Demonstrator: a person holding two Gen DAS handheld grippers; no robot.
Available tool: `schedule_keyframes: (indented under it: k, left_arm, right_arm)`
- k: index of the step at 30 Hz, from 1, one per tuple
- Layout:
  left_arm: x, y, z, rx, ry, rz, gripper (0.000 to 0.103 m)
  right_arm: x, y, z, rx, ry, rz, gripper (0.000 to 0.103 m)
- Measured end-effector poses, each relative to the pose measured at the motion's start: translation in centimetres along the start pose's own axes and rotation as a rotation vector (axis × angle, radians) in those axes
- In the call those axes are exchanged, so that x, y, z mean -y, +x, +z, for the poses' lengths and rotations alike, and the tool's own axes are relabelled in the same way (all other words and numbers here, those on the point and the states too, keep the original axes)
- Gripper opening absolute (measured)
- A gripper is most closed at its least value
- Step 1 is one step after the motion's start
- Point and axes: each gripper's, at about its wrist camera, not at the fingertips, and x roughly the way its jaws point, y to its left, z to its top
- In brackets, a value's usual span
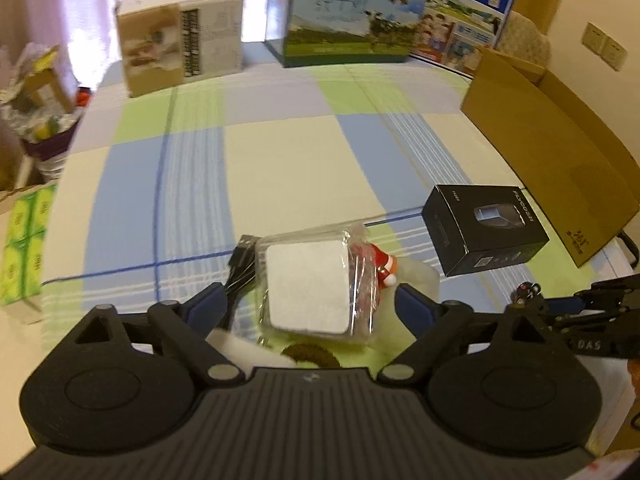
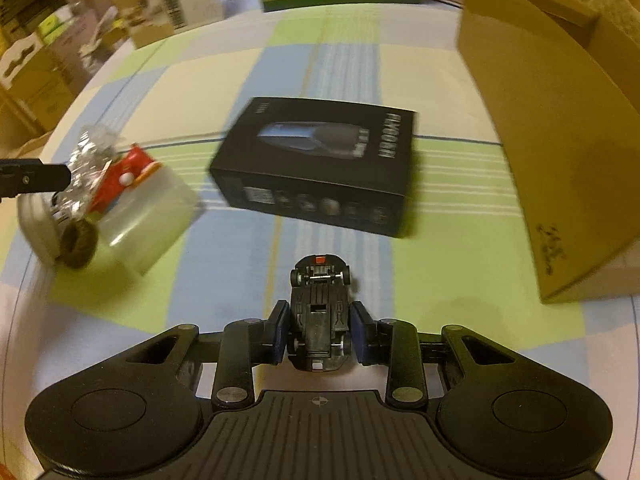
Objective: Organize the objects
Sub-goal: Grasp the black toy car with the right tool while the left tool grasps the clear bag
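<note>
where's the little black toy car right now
The toy car is belly-up between the fingers of the right claw, above the checked cloth, with the black box just beyond it.

- Warm, yellowish indoor light, moderately bright, fills both views.
- Daylight comes through the pale curtain (image 1: pixel 80 4) at the far left; it is blown out to white and pink there, washing over the top of the white carton (image 1: pixel 180 40).
- Shadows are soft and short: a faint one lies under the black box (image 2: pixel 320 172).
- Motion blur smears the right wrist view most, especially the clear plastic container (image 2: pixel 148 216) at the near left and the black box's edges.
- The left wrist view is sharper, though its far cartons are soft.
- Fisheye distortion bows the checked tablecloth (image 1: pixel 280 152) lines and curves the cardboard box (image 2: pixel 552 132); corners darken to black.
</note>
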Motion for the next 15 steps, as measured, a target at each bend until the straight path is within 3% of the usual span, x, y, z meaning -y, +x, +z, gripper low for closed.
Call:
schedule_keyframes:
  k: [7, 9, 15]
  left_arm:
    - [-1.6, 2.8, 0.5, -0.078, 0.019, -0.095, 0.084]
    - [-2.0, 3.3, 0.7, -0.089, 0.005, -0.143, 0.073]
    - [-2.6, 4.4, 1.0, -0.090, -0.016, -0.199, 0.074]
  right_arm:
    - [2.4, -0.8, -0.5, 0.000, 0.082, -0.050, 0.029]
    - [2.9, -1.0, -0.5, 0.001, 0.099, -0.063, 0.029]
    - [3.2, -1.2, -0.5, -0.005, 0.113, -0.082, 0.029]
